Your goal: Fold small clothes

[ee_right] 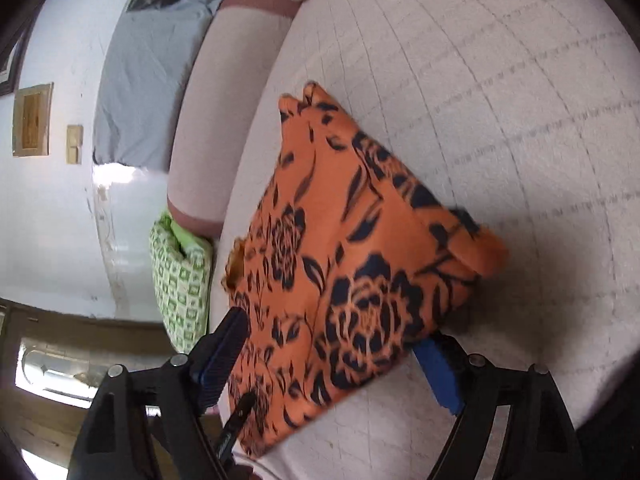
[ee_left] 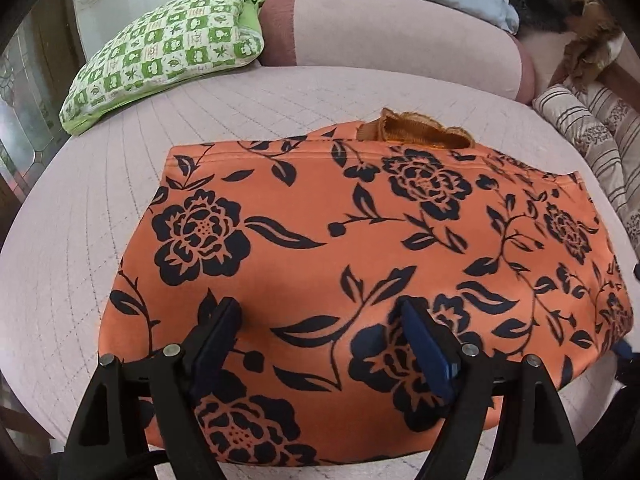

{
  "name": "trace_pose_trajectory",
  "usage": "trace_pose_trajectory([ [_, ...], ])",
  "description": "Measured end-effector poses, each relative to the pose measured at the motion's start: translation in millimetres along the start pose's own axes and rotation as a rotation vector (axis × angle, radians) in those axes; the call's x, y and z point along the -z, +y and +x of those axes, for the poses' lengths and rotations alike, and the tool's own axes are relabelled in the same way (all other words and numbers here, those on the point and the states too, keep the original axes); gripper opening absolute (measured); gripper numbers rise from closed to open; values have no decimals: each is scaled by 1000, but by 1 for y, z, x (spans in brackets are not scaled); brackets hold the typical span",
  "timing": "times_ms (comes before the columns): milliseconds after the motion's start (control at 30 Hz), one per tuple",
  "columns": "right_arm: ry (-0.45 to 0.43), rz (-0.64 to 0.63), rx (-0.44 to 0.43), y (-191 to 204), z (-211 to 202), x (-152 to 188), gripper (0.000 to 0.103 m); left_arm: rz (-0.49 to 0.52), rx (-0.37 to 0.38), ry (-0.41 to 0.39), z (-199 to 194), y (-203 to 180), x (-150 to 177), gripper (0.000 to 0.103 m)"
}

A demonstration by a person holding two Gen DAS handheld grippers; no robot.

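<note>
Two wrist fisheyes, both close over one folded garment on a quilted bed

The left wrist view looks steeply down along its gripper (ee_left: pixel 318 312) from just above the orange floral garment (ee_left: pixel 360 240), facing the pink bolster (ee_left: pixel 400 40) and green checked pillow (ee_left: pixel 160 52) at the far side of the quilted bed cover (ee_left: pixel 80 260). The right wrist view is rolled sideways and looks at a shallower angle past its gripper (ee_right: pixel 332 332), from the garment's (ee_right: pixel 360 240) edge, so the wall (ee_right: pixel 60 220) stands on its left. Both views share the garment, the bed cover (ee_right: pixel 500 100), the bolster (ee_right: pixel 208 140) and the pillow (ee_right: pixel 180 280)
</note>
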State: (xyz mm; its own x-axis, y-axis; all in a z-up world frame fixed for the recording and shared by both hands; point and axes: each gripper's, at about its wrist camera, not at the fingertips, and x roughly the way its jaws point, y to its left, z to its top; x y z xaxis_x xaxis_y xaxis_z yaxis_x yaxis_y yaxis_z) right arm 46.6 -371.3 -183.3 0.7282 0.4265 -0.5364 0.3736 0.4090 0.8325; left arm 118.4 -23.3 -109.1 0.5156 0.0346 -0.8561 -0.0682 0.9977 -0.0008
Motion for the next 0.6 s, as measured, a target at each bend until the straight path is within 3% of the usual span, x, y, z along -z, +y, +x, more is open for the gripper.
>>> trace_pose_trajectory([
  [100,-37,-63,51,5,8,-2,79,4,-2,1,1,0,-3,83],
  [267,-51,-104,53,20,11,-3,78,-17,-7,-38,-10,3,-10,83],
  [367,-21,-110,86,14,22,-2,80,2,-17,25,10,-2,-7,83],
  [467,-19,-154,100,17,16,-3,79,32,-46,0,9,-6,-4,88],
  [533,-17,-178,114,22,18,-3,61,-5,-19,-8,-3,-1,-7,88],
  [567,-4,-186,136,21,20,-4,33,-11,-21,-50,-15,3,-6,88],
  [600,6,-186,139,19,21,-5,30,-12,-33,-87,-23,5,-5,88],
])
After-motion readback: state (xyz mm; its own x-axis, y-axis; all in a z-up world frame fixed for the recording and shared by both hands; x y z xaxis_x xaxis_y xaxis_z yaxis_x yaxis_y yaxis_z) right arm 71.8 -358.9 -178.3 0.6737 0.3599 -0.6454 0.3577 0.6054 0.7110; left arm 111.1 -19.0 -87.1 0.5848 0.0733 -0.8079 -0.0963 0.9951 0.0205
